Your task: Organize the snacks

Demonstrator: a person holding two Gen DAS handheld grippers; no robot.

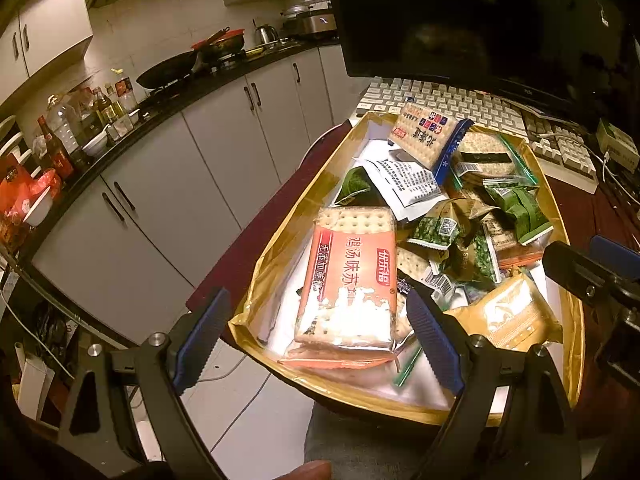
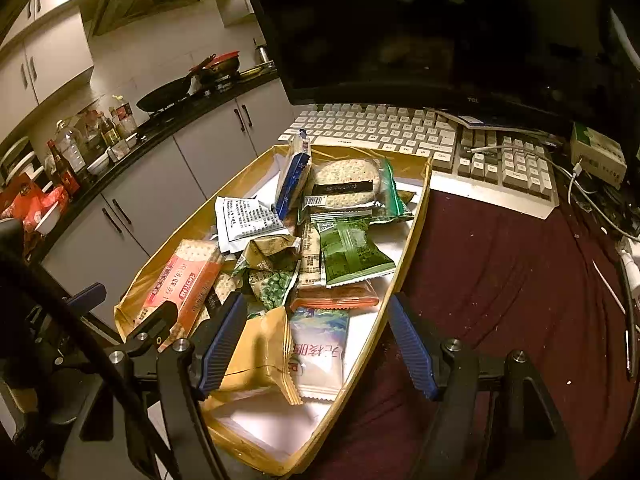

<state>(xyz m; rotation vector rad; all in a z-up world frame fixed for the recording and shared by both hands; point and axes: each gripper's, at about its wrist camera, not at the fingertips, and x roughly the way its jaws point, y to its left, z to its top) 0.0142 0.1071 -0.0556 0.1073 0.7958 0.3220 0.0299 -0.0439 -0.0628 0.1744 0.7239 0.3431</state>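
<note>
A shallow gold-rimmed box [image 1: 276, 248] [image 2: 416, 220] holds several snack packs. An orange cracker pack [image 1: 348, 280] [image 2: 188, 280] lies at its near left. A blue cracker pack [image 1: 428, 136] [image 2: 294, 176] and a round rice-cake bag [image 1: 486, 154] [image 2: 346, 184] lie at the far end, green packets [image 1: 520, 208] [image 2: 348, 252] in the middle, a tan packet [image 1: 510, 312] [image 2: 260, 352] and a pale packet [image 2: 320, 352] near the front. My left gripper [image 1: 316, 344] is open, its jaws either side of the orange pack's near end. My right gripper [image 2: 316, 340] is open above the tan and pale packets.
The box sits on a dark red tablecloth [image 2: 500, 280] with a white keyboard [image 2: 400, 128] and a dark monitor [image 2: 440, 32] behind it. A small box [image 2: 598, 152] and cables lie at right. A kitchen counter [image 1: 120, 128] with pans and bottles runs along the left.
</note>
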